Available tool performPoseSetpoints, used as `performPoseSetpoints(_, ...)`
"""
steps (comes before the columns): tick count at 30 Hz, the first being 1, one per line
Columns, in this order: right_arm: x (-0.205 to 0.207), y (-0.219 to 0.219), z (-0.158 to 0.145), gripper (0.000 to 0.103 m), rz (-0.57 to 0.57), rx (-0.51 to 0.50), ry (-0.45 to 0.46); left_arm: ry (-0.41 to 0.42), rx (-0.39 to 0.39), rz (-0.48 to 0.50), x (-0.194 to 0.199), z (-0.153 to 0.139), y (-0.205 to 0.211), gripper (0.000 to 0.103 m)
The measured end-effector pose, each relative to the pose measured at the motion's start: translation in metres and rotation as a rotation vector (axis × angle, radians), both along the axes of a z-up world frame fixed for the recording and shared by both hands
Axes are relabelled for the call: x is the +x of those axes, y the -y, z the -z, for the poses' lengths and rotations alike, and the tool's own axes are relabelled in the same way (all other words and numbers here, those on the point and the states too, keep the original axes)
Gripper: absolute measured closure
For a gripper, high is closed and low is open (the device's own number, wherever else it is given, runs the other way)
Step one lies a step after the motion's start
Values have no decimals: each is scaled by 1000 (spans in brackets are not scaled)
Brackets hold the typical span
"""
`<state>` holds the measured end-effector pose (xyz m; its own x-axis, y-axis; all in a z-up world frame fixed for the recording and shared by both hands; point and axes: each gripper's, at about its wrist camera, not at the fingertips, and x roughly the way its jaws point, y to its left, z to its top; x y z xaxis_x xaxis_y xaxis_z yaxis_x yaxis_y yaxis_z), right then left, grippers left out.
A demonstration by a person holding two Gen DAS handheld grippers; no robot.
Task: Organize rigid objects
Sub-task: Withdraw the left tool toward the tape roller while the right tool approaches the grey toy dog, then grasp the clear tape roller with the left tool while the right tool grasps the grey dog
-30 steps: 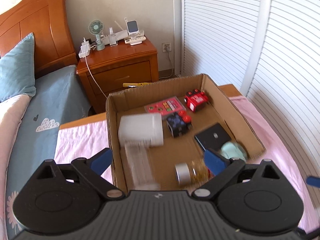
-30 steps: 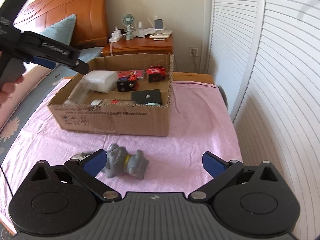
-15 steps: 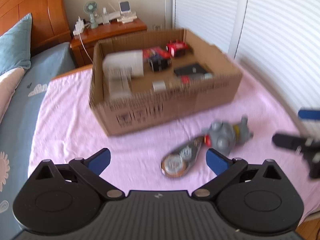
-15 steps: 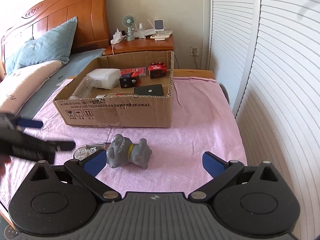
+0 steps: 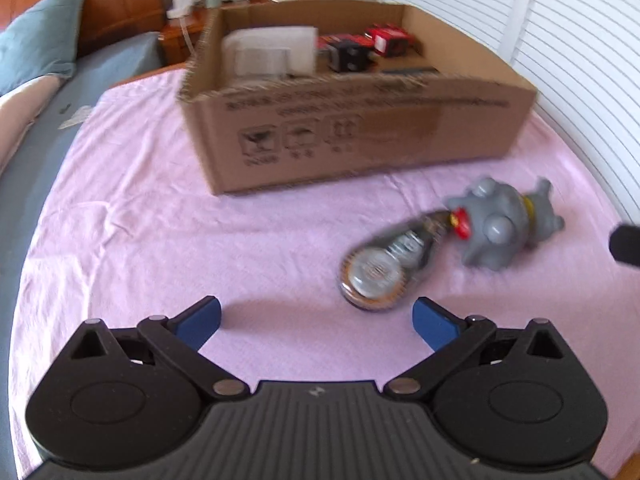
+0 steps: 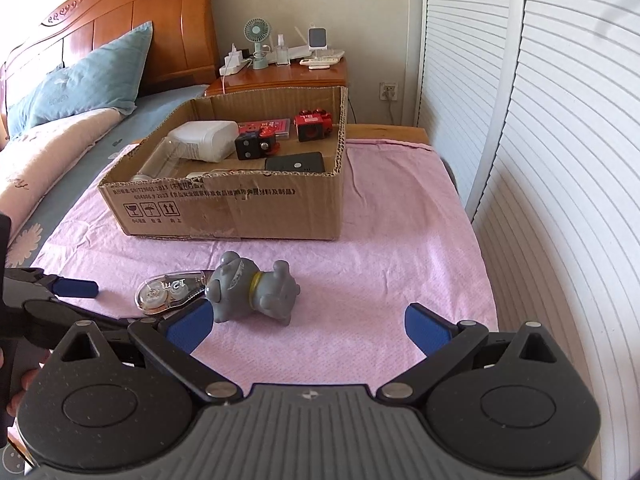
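On the pink cloth (image 6: 400,248), near side of the cardboard box (image 6: 248,208): one grey toy animal (image 6: 256,290) lying on its side, and one clear correction-tape dispenser (image 6: 170,290) touching its head end. Inside the box: white container (image 6: 204,140), black-and-red cube (image 6: 254,145), red toy (image 6: 312,126), flat black item (image 6: 296,162), red card (image 6: 266,125). Left gripper (image 5: 316,320), fingers spread wide and holding nothing, hovered low over the cloth with the dispenser just ahead of its right finger (image 5: 434,322). Right gripper (image 6: 308,326), likewise wide apart and empty, sat above the cloth with the toy animal just beyond its left finger (image 6: 188,326). Behind the box: wooden nightstand (image 6: 280,78), small fan (image 6: 256,42)
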<state>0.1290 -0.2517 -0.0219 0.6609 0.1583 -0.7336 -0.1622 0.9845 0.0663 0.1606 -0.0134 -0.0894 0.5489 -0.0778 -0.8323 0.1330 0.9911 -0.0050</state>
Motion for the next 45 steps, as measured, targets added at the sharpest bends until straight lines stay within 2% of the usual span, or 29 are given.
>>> performPoseSetpoints(9, 17, -17, 21, 0, -21, -20, -65, 39, -8, -125, 12, 3, -26, 1)
performPoseSetpoints(13, 25, -28, 26, 0, -35, -28, -68, 42, -8, -133, 16, 4, -30, 1)
performPoseSetpoints(19, 45, -47, 31, 0, -32, -55, -44, 34, -10, -115, 13, 3, -30, 1)
performPoseSetpoints(25, 60, -67, 46, 0, -15, -115, -69, 26, -15, -109, 8, 2, -27, 2)
performPoseSetpoints(29, 62, -59, 51, 0, -6, -98, -96, 23, -19, -102, 8, 2, -26, 1)
performPoseSetpoints(34, 57, -40, 51, 0, 29, -143, -76, 19, -32, -82, 7, 0, -20, 1)
performPoseSetpoints(41, 55, -29, 61, 0, -32, -120, -100, 24, -57, 2, 5, 0, -1, 1)
performPoseSetpoints(45, 55, -22, 61, 0, -73, -121, -103, 50, -13, 33, 4, 4, 11, 1)
